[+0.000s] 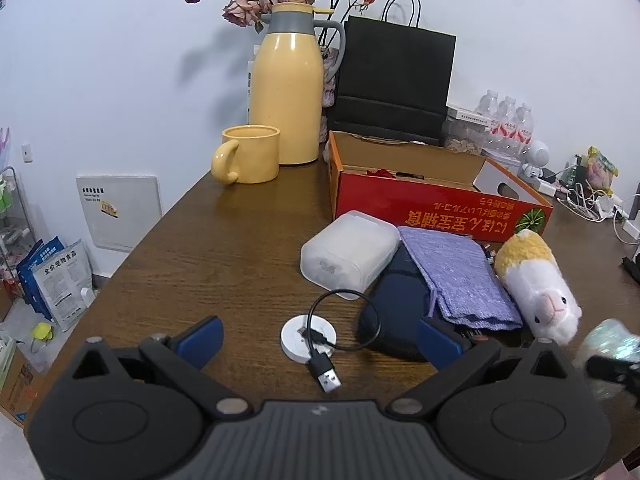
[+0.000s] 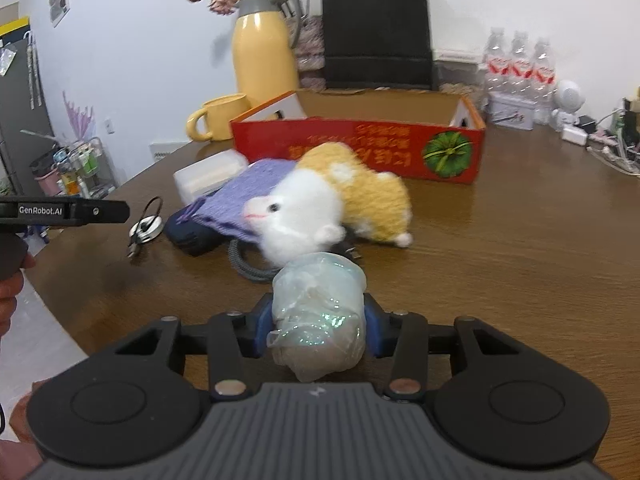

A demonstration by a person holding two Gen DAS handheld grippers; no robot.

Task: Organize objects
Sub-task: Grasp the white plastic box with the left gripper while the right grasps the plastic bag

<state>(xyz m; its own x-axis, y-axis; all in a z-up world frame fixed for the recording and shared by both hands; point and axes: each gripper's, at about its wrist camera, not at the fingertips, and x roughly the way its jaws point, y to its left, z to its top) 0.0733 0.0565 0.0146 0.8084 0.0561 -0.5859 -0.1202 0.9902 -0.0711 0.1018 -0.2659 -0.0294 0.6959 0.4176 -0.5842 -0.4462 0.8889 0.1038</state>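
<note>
Lower centre of the right wrist view: right gripper (image 2: 318, 330) is closed partway on a crinkled clear bag (image 2: 318, 308), pads pressed to both sides. Left gripper (image 1: 320, 338) is spread wide w/ nothing held, over a white charger puck (image 1: 308, 336). Red box (image 2: 360, 148), upper centre, looks nearly empty — plush (image 2: 320, 204), purple cloth (image 1: 456, 276), clear case (image 1: 348, 252) are left outside. Bare table (image 2: 520, 240) at right gives room; near edge at lower left is close.

Hand-held gripper (image 2: 318, 326): black body, ribbed grey base, blue pads (image 2: 262, 326), silver screws
</note>
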